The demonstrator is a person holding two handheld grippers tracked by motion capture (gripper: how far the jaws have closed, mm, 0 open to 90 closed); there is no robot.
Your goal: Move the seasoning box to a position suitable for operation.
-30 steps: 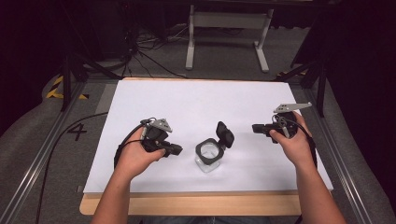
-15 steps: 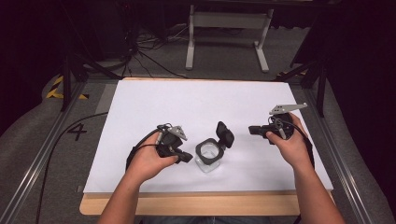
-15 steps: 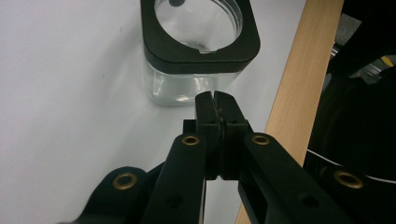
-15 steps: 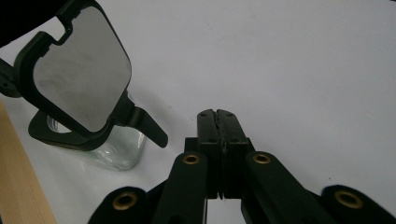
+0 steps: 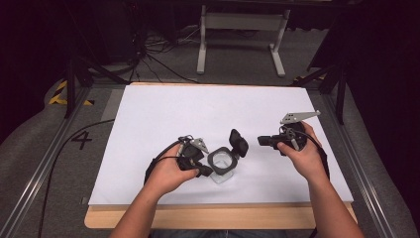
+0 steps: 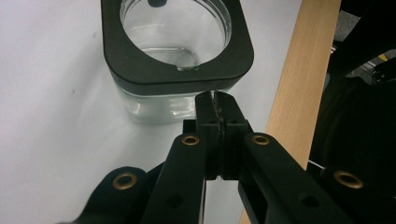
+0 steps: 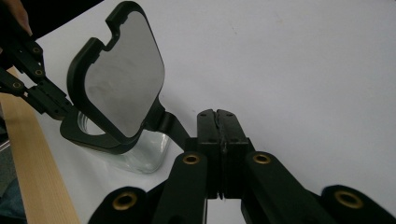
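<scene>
Sitting near the front edge of the white surface (image 5: 163, 114): a square clear glass jar with a black collar (image 5: 221, 163), its hinged black lid (image 5: 239, 142) standing open. Touching the jar's side: left hand-held gripper (image 6: 216, 101), jaws closed, empty. Hovering beside the lid: right hand-held gripper (image 7: 217, 122), closed, empty.

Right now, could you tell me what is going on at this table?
A person is working with a handheld gripper in each hand at a white-covered table. A clear glass jar with a black collar stands near the front edge, its hinged lid flipped open and standing up. The left gripper, fingers closed, is right up against the jar's side just below the collar. The right gripper, also closed and holding nothing, points at the open lid from a short way off.
</scene>
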